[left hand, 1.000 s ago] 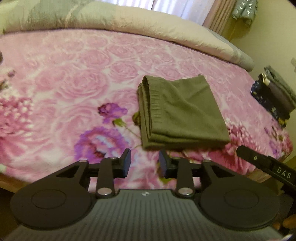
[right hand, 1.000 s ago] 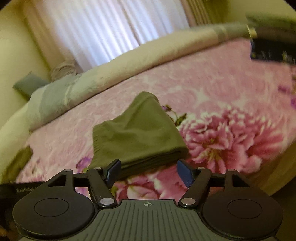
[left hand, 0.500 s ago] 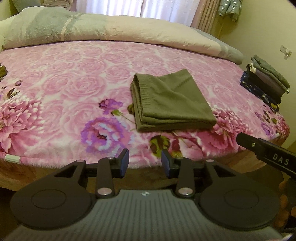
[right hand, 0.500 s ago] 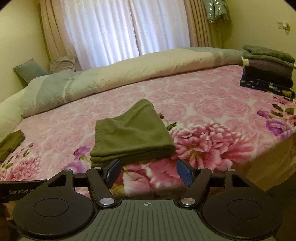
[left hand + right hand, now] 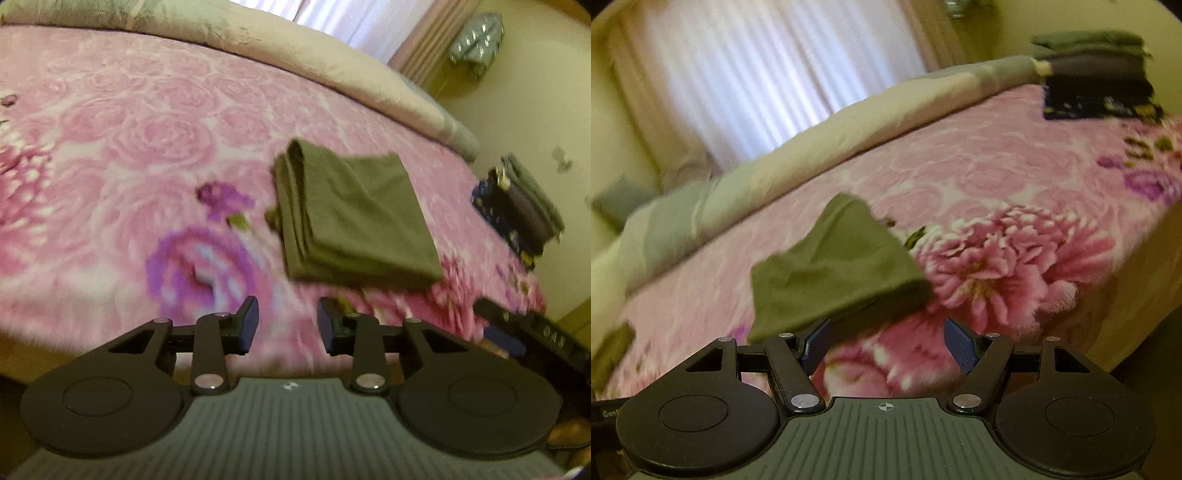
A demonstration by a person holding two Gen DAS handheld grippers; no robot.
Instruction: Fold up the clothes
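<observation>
- Right now the left gripper is hovering over the near edge of the bed, its jaws spread with a clear gap and nothing between them.
- The right gripper is also standing wide open and empty, just short of the same near edge.
- The folded olive garment is lying flat on the pink flowered blanket, ahead of the left gripper and slightly to its right, not touching it; in the right wrist view its near corner is sitting just beyond the left finger.
- Bare blanket is stretching all around the garment, with wide room to its left.
- A stack of folded clothes is sitting near the right edge of the bed, well apart from the garment.
- A rolled quilt is running along the far edge, below the curtains.
- Writing on the other gripper's body is showing in each view, too blurred to read fully.
</observation>
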